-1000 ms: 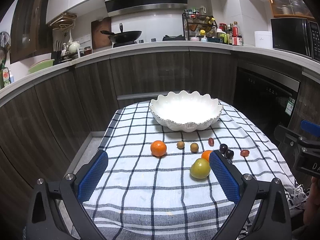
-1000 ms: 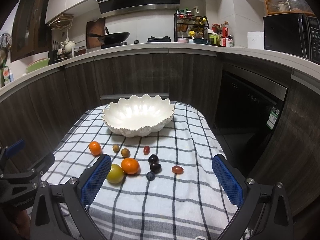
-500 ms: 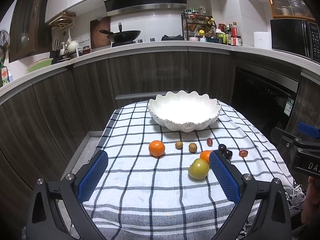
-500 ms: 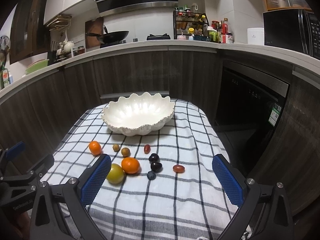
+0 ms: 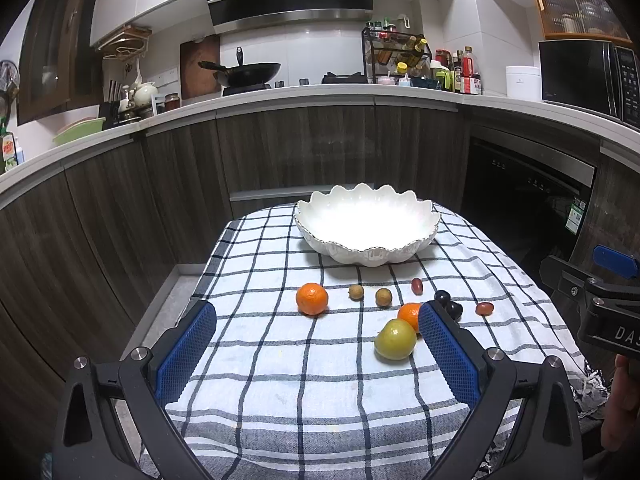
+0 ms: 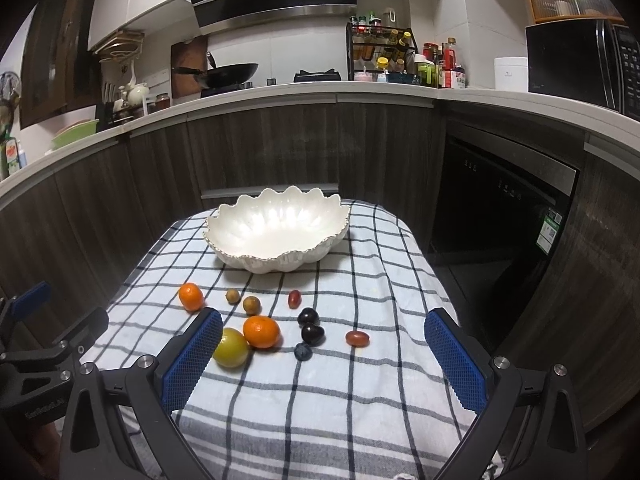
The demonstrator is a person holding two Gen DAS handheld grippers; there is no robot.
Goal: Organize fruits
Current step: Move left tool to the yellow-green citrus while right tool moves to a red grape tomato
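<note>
Bowl (image 5: 367, 227) empty; fruit incl. green apple (image 5: 395, 339) untouched on cloth. Left gripper (image 5: 316, 354) & right gripper (image 6: 323, 362) barely drifted since 1s ago, jaws wide, holding nothing — no pick begun.

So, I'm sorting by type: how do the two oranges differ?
The left orange looks smaller and sits alone; the right orange looks bigger, though it lies nearer the camera, and rests against the yellow-green fruit. Both are round, bright orange, and lie on the cloth outside the bowl.

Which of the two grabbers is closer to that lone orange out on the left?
Left. The left gripper sits open right behind the lone orange; the right gripper is off to its right.
</note>
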